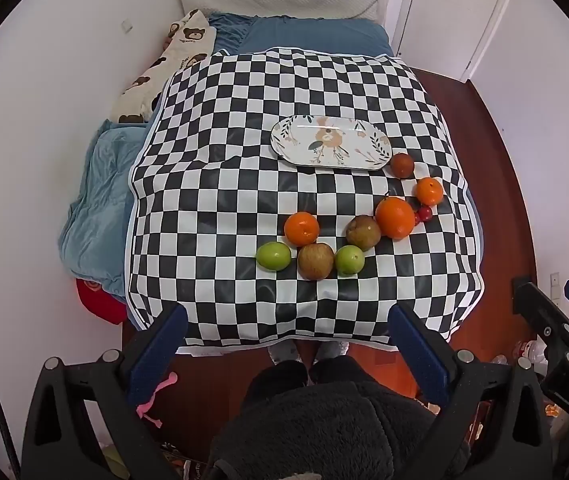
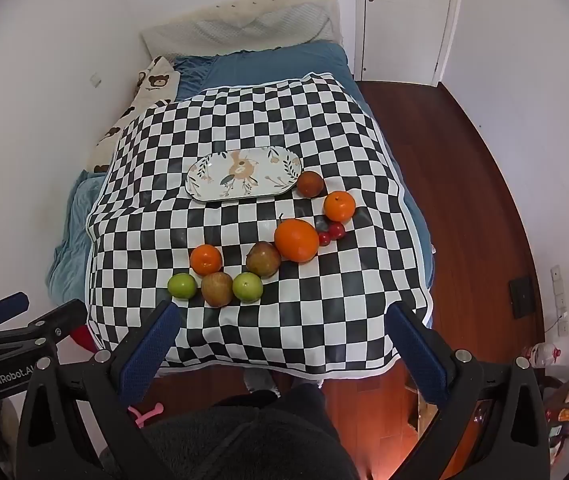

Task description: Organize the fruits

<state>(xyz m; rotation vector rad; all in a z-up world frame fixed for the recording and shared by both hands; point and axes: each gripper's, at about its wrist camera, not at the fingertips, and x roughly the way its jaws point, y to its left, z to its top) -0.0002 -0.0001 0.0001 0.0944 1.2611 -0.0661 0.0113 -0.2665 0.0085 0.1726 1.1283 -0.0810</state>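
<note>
Both views high above checkered cloth (image 1: 244, 168)

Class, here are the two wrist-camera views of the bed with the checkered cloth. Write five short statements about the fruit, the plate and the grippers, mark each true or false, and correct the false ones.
1. The floral plate has fruit on it. False: it is empty; all the fruit lies on the checkered cloth.
2. Two green fruits flank a brownish apple. True.
3. The left gripper holds an orange. False: its jaws are open with nothing between them.
4. The largest orange touches small red fruits. True.
5. The right gripper is shut. False: it is open and empty.
</note>
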